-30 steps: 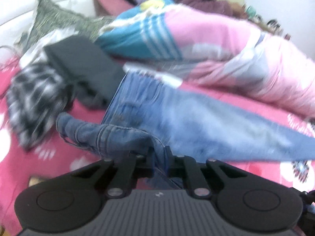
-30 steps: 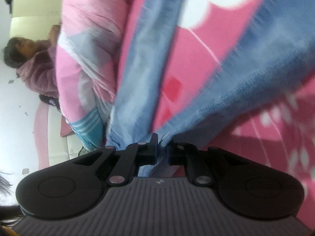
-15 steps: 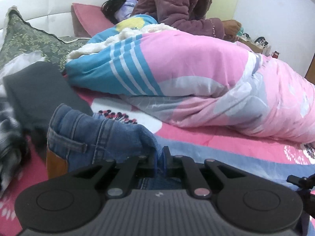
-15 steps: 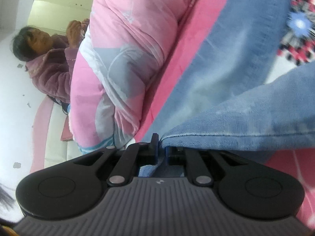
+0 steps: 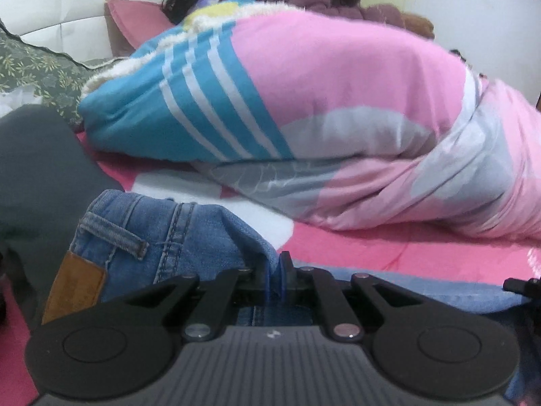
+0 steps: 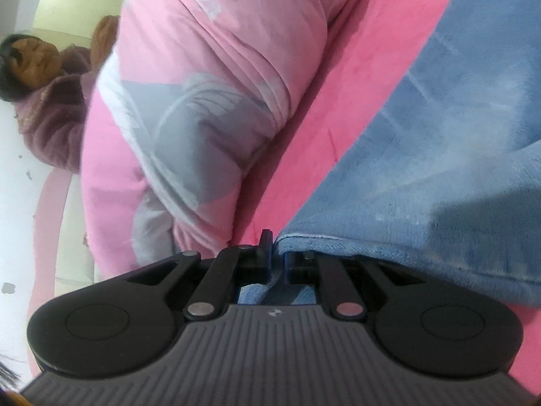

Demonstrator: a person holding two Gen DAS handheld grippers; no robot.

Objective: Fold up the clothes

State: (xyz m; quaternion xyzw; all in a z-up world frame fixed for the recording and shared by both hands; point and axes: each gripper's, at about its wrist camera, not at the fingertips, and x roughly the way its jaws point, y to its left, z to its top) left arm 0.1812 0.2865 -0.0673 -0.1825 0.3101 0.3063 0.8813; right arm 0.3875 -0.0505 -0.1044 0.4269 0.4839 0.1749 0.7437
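A pair of blue jeans [image 5: 162, 237] lies on a pink bed sheet [image 5: 389, 250]. My left gripper [image 5: 274, 272] is shut on the waistband end, where a belt loop and a brown leather patch [image 5: 76, 284] show. My right gripper [image 6: 278, 260] is shut on a hemmed edge of the jeans [image 6: 439, 182], likely a leg end, folded over the denim lying below it. The tip of the right gripper shows at the right edge of the left wrist view [image 5: 522, 286].
A rolled pink, blue and grey quilt [image 5: 321, 118] lies along the far side, close behind the jeans. A dark grey garment [image 5: 37, 182] lies at the left. A floral pillow [image 5: 37, 71] and a white headboard [image 5: 61, 27] stand behind. Two people [image 6: 44, 77] sit beyond the quilt.
Both grippers have carried their ends of the jeans toward the quilt and lowered them. The leg in the right gripper now lies folded over the denim beneath. The checked garment has left the view.
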